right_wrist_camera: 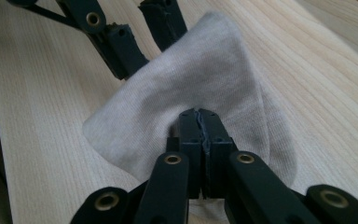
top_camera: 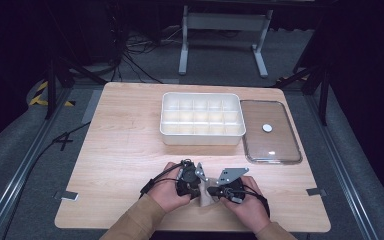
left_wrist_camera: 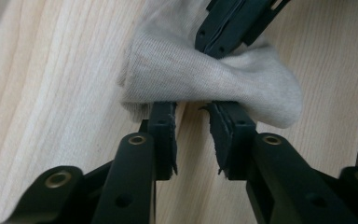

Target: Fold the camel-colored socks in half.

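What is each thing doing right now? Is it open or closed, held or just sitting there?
Sock: bunched on the table, pinched by the right gripper.
Right gripper: shut on the sock.
Left gripper: open, jaws at the sock's edge.
White box: open, its compartments look empty.
Clear lid: off the box, lying flat beside it.

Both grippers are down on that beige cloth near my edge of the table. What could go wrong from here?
1. Only the right gripper is clamped on the cloth. The left gripper is open with its tips at the cloth's edge, so lifting now would probably leave the cloth dangling from one pinch.
2. The cloth is bunched, so the left jaws may close on several layers.
3. The two grippers sit close together and could knock into each other.
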`<act>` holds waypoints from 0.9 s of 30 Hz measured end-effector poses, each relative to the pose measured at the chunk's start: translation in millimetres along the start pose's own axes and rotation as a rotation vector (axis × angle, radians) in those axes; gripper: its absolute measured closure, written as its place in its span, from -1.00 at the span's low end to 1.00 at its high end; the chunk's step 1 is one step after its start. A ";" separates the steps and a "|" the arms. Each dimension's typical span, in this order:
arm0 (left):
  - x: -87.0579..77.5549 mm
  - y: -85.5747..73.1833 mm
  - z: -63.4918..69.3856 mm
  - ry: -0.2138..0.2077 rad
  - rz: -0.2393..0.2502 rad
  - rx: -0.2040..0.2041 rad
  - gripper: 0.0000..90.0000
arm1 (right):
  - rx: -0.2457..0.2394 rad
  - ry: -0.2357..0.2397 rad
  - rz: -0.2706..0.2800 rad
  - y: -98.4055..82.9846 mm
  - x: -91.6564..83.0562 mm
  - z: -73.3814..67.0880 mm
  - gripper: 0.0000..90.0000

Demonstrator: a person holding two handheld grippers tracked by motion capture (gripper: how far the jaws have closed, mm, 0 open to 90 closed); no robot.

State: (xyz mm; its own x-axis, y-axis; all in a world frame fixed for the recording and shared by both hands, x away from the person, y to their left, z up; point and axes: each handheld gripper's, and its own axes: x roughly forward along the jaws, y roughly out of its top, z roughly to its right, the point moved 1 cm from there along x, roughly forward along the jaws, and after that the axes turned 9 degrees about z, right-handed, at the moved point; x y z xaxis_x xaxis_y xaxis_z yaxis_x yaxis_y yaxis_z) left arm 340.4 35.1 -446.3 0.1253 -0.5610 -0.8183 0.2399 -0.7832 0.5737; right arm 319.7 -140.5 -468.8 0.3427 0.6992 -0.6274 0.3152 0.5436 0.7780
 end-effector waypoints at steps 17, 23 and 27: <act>-3.2 -2.9 -4.3 -0.009 -0.015 0.002 0.39 | -0.002 0.017 0.038 9.2 -14.6 -0.4 0.91; -6.4 -2.6 -2.7 -0.008 0.003 -0.010 0.38 | 0.024 -0.037 0.026 8.0 -39.6 21.4 0.90; -9.8 -2.2 -3.6 -0.016 0.016 -0.006 0.37 | 0.059 -0.072 -0.032 -1.2 -42.3 35.0 0.89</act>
State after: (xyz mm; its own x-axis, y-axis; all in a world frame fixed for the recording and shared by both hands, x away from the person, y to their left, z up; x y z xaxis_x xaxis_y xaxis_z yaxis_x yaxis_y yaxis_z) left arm 342.1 43.4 -439.7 0.1142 -0.5777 -0.8082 0.2439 -0.7723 0.5865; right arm 335.8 -187.0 -444.4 0.3935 0.6461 -0.6540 0.3773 0.5352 0.7558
